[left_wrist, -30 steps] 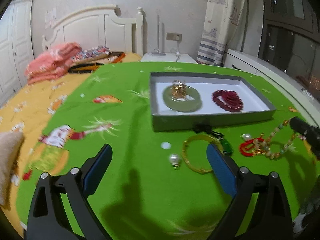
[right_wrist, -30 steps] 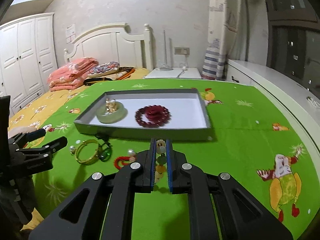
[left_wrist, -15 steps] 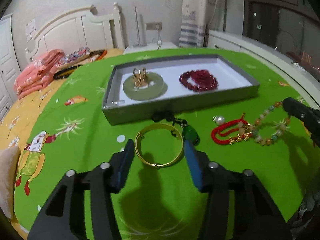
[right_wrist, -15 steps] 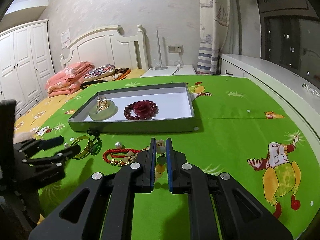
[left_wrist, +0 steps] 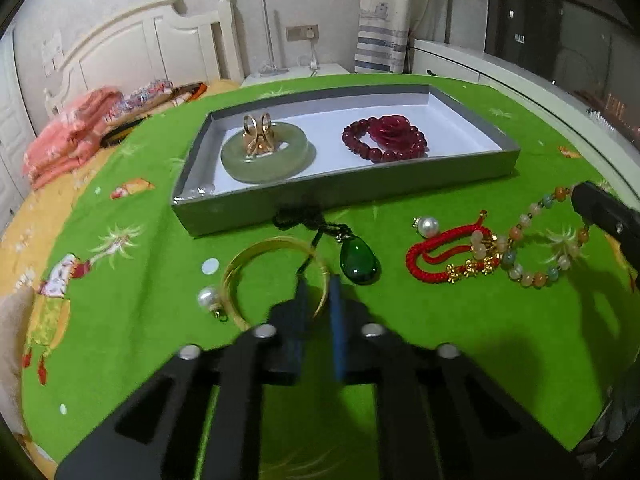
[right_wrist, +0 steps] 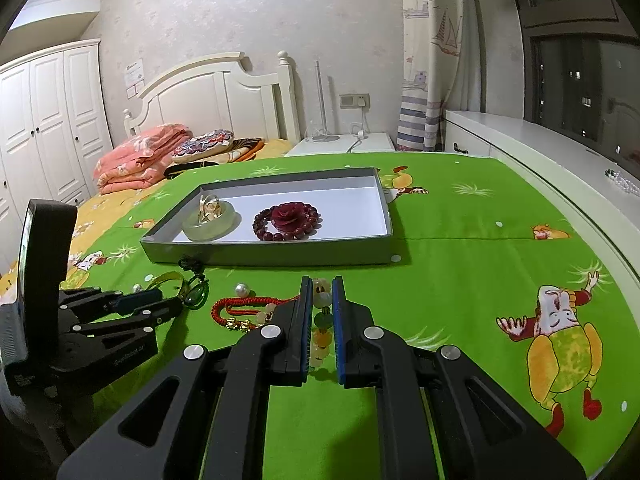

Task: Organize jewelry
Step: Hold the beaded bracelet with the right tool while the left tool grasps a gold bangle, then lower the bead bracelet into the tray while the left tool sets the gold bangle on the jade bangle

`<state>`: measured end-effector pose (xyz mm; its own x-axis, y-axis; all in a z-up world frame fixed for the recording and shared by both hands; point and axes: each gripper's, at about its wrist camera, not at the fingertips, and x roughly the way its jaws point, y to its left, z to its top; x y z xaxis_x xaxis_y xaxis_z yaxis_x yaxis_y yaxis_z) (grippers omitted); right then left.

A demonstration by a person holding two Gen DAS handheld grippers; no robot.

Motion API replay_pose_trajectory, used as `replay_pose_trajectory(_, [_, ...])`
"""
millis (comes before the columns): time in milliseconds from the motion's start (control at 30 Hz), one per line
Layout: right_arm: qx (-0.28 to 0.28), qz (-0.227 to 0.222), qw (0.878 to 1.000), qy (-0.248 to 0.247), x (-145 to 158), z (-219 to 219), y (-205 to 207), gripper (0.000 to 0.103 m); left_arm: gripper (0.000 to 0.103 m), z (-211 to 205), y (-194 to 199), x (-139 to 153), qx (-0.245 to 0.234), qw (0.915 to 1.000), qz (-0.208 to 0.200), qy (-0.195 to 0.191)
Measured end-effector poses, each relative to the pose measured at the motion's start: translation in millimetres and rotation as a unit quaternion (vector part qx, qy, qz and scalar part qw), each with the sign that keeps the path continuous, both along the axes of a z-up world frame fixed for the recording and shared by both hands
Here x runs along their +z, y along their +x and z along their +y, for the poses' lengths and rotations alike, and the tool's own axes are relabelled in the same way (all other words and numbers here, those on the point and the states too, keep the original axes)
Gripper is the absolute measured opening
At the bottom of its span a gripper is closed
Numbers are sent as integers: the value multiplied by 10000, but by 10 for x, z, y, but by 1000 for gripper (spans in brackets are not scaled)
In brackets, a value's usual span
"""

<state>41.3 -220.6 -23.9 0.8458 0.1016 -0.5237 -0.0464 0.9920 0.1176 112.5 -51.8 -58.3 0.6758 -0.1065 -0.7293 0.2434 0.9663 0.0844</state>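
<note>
Where left claw pinches gold bangle, near rim hidden.

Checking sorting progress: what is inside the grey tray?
Inside the grey tray lie a pale green jade ring with a gold ring standing on it, and a dark red bead bracelet. The near wall hides some floor.

My left gripper's blurred fingers hide the gold bangle's near rim, lower centre of frame.
</note>
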Motion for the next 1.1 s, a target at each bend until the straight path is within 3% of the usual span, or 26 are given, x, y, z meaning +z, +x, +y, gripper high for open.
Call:
replay_pose_trajectory(533, [96,-241,9996,-133,153,124,-63,10,4,383,-202,159,287,9941,-458,-941])
replay_pose_trajectory(1100, [225,-543,9975,-382,352,319,63,10,4,438,-130,449,377,9892,-959,-1039])
